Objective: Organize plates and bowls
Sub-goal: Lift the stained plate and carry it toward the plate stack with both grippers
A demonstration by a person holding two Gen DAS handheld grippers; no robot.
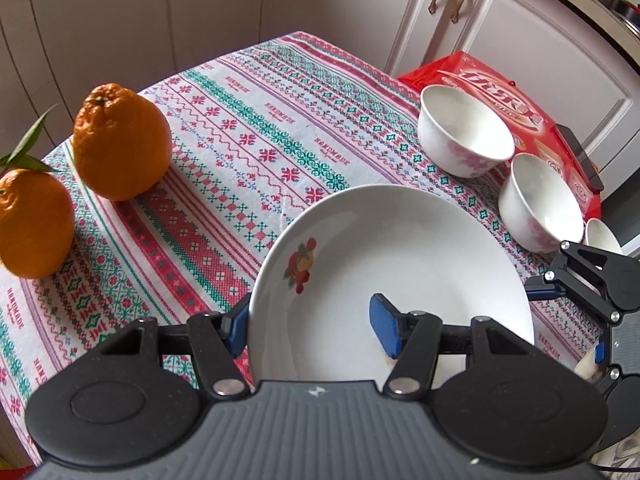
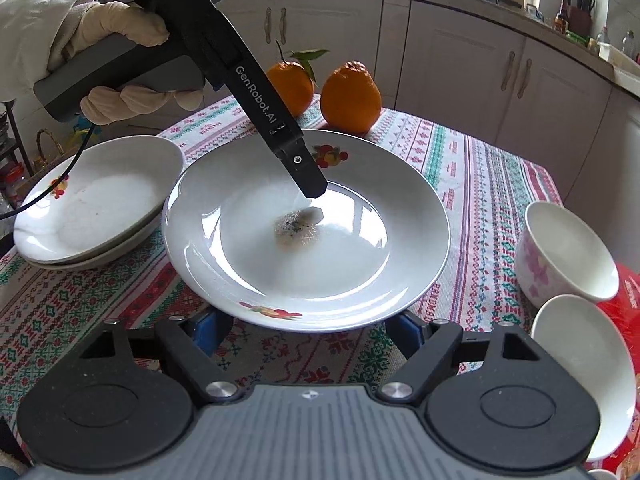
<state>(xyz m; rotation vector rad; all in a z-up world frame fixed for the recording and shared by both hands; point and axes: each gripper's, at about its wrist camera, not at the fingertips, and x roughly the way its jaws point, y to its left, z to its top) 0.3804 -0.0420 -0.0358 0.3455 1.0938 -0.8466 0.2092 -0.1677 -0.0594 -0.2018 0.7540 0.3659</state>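
Observation:
A white plate with fruit print is tilted above the patterned tablecloth. My left gripper straddles its rim, one blue pad outside and one inside; the jaws stand wide, and I cannot tell if they clamp. In the right wrist view the left gripper's finger reaches into the plate. My right gripper is open, its blue pads under the plate's near edge. Two stacked plates lie at left. White bowls with pink flowers stand at right.
Two oranges stand at the table's far side. A red package lies under the bowls at the table edge. Kitchen cabinets surround the table.

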